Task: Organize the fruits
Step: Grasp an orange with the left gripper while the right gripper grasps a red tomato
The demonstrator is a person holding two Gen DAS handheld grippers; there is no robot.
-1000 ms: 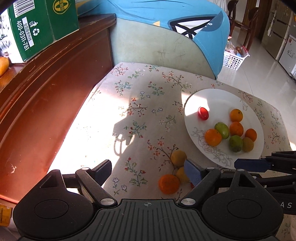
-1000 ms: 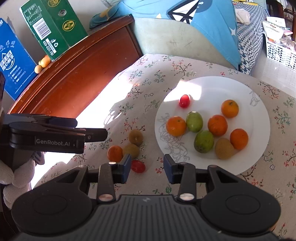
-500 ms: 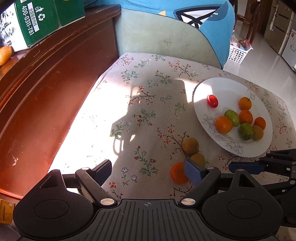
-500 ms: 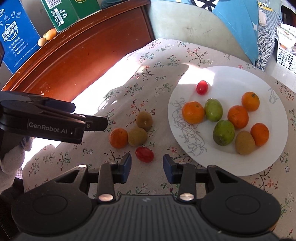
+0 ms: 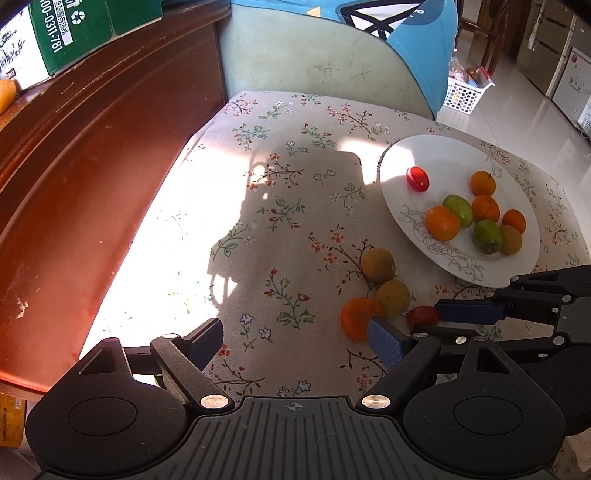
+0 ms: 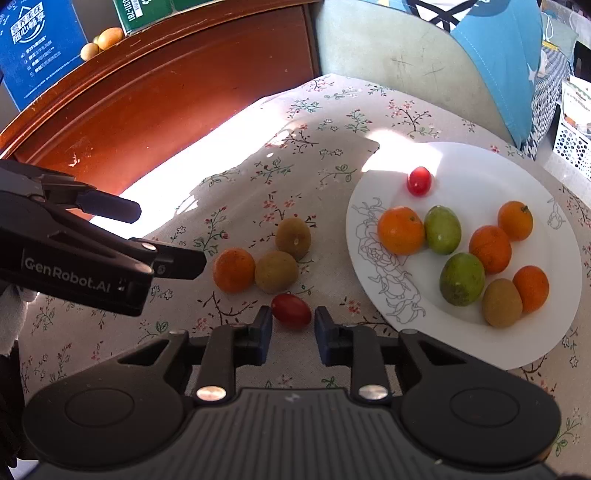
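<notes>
The black body of the left gripper [image 6: 168,236] carries the white writing "GenRobot.AI", readable only in the right wrist view. A green cardboard box [image 5: 74,33] on the dark red wooden cabinet [image 5: 74,177] shows a recycling sign and the digits "0311-781". The blue carton [image 6: 37,48] with white Chinese characters, and the two small yellow fruits [image 6: 105,40] beside it, appear only in the right wrist view. Only the left wrist view shows the white perforated plastic basket [image 5: 463,98] on the glossy tiled floor.

The worktop [image 5: 280,206] is covered with a beige cloth printed with small flowers. The round white plate with a grey line drawing [image 6: 554,332] holds four oranges, two green fruits, one brown kiwi and a red cherry tomato [image 6: 419,181]. Beside the plate, on the cloth, lie a loose orange [image 6: 234,269], two fuzzy brown kiwis [image 6: 277,271] and an oval red tomato [image 6: 291,311].

The right gripper [image 6: 293,338] has its blue-padded fingers narrowly apart, just before the oval tomato, not touching it. The left gripper's fingers stand wide apart.
</notes>
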